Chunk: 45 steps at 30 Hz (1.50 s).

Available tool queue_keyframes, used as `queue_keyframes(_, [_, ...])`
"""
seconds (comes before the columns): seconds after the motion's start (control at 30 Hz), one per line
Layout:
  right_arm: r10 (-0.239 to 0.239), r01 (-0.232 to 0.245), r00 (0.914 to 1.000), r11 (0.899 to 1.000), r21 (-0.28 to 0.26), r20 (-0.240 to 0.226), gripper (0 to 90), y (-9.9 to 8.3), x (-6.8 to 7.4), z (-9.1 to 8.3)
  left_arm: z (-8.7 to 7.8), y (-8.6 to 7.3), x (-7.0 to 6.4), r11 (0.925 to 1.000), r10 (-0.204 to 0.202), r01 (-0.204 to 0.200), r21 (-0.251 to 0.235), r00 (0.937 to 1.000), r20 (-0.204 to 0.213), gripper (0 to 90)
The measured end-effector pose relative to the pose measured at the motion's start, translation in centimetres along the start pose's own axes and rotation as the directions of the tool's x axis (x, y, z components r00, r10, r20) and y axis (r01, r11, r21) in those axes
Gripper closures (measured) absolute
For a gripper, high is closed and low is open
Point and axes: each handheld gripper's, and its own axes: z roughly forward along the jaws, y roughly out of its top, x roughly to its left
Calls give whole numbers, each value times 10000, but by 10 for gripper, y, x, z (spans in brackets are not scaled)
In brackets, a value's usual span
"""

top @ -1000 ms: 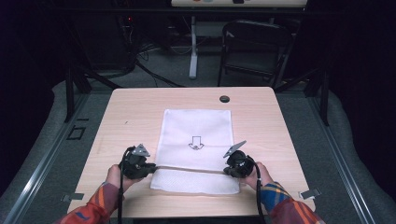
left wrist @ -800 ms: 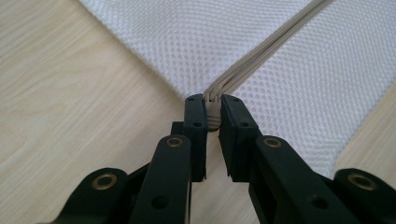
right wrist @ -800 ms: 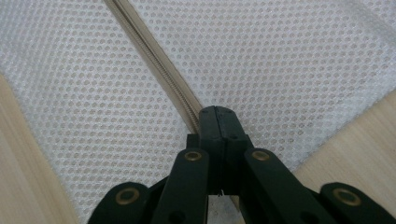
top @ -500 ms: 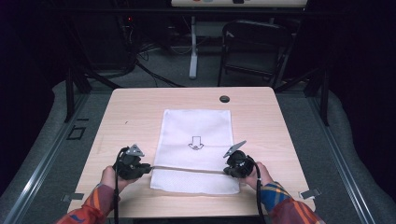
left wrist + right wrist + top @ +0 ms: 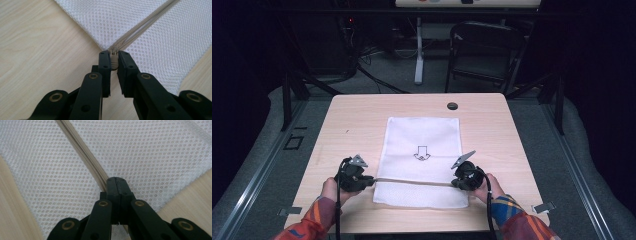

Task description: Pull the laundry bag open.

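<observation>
White mesh makes up the flat rectangular laundry bag (image 5: 422,160) lying lengthwise in the middle of the pale wood-grain table (image 5: 347,120), with a beige zipper (image 5: 412,181) running across its near end. From the high view the bag's whole outline can be read, along with a small black arrow print (image 5: 421,152) at its centre and a round black grommet (image 5: 452,106) near the table's far edge; a dark folding chair (image 5: 484,55) stands on the floor beyond.

Up close, the left gripper view adds what the high view cannot resolve: the honeycomb weave of the mesh (image 5: 155,42) and the small beige zipper pull (image 5: 114,59) pinched between the tips of the left gripper (image 5: 114,61), right at the bag's left edge, where the fabric comes to a point over bare wood. The right gripper view shows the ribbed teeth of the zipper tape (image 5: 85,157) running diagonally into the right gripper (image 5: 116,185), whose black jaws are pressed together on the tape near the bag's right edge.

In the high view both hands sit low at the near edge, the left gripper (image 5: 354,176) just off the cloth and the right gripper (image 5: 468,176) over it. Compared with a second ago, the left gripper has drawn outward to the left, and the zipper line between the two tools looks stretched straight.
</observation>
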Motion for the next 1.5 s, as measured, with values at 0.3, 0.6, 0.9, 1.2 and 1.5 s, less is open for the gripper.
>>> queue_keyframes(0.3, [-303, 302, 9995, 9995, 115, 37, 869, 1, 1, -1, 6, 1, 1, 9994, -124, 123, 320, 9999, 59, 720])
queue_keyframes(0.6, [-3, 22, 9991, 9989, -475, 413, 443, 5, 1, -26, -10, 4, 2, 9961, -795, 797, -367, 9968, 71, 237])
queue_keyframes(0.9, [722, -606, 9913, 9926, -1057, 1096, 132, -4, 1, -56, -31, 0, -1, 9899, -1118, 1099, -893, 9936, -164, 126])
queue_keyframes(1.2, [1778, -1574, 9735, 9771, -1430, 1436, 61, -38, -8, -82, -46, -17, 1, 9834, -1466, 1429, -1121, 9889, -259, 95])
queue_keyframes(1.5, [2327, -2149, 9580, 9695, -1179, 1676, 8, -72, -13, -94, -46, -26, 5, 9809, -1676, 1632, -1060, 9853, -339, 79])
